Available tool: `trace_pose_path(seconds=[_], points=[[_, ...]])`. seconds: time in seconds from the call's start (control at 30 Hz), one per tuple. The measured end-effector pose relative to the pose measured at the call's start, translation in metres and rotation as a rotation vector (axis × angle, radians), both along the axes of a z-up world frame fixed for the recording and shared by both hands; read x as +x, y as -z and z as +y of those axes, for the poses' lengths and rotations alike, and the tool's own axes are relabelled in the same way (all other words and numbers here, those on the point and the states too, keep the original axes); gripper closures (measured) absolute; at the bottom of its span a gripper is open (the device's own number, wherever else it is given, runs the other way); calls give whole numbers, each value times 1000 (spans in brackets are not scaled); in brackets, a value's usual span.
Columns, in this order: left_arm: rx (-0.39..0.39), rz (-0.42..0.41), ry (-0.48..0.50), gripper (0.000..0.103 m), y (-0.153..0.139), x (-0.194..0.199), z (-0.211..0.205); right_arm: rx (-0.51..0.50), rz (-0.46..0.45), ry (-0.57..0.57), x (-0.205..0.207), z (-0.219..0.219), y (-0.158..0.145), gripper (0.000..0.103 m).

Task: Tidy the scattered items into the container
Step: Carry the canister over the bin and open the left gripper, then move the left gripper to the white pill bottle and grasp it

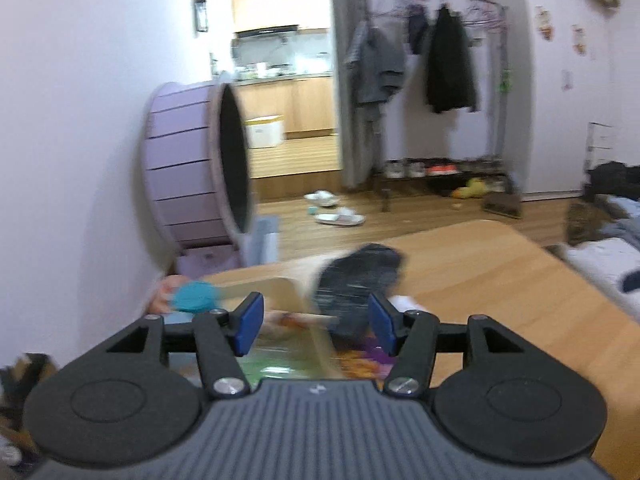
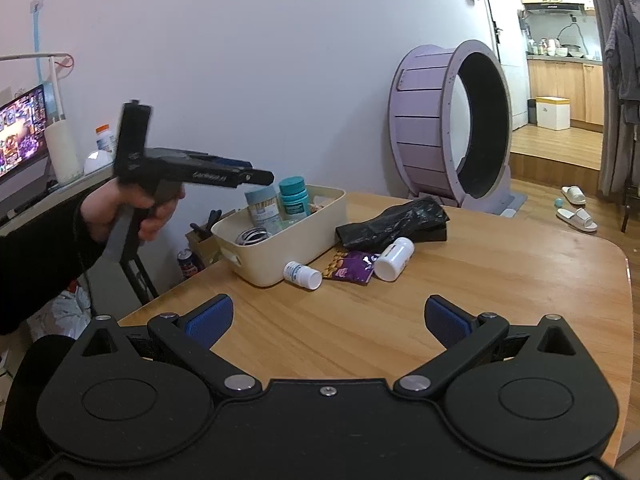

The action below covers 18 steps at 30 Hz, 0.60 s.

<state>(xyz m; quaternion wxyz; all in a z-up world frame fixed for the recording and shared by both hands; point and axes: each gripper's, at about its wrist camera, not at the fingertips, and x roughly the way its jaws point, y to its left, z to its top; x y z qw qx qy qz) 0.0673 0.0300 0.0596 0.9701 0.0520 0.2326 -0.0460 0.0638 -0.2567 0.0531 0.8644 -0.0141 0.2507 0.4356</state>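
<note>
Behind cream bin [image 2: 280, 256] wall — contents half hidden; left-wrist view blurred.

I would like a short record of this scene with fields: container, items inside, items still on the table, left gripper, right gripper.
container: cream bin on the wooden table
items inside: teal-capped bottle, toothpick jar, a metal-rimmed round item
items still on table: small white bottle lying beside the bin, purple snack packet, larger white bottle, black plastic bag
left gripper: above the bin, jaws apart, nothing held
right gripper: open, empty, over bare table
</note>
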Motion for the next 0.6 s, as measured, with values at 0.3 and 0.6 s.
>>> trace_pose_path(seconds=[0.3,0.6], points=[[-93,89,82,51,49,31,-71,29,-5,36,3,-16,-2,0],[-100,150,-12,66,69,83,-75,30,-5,47,6,-19,-1,0]])
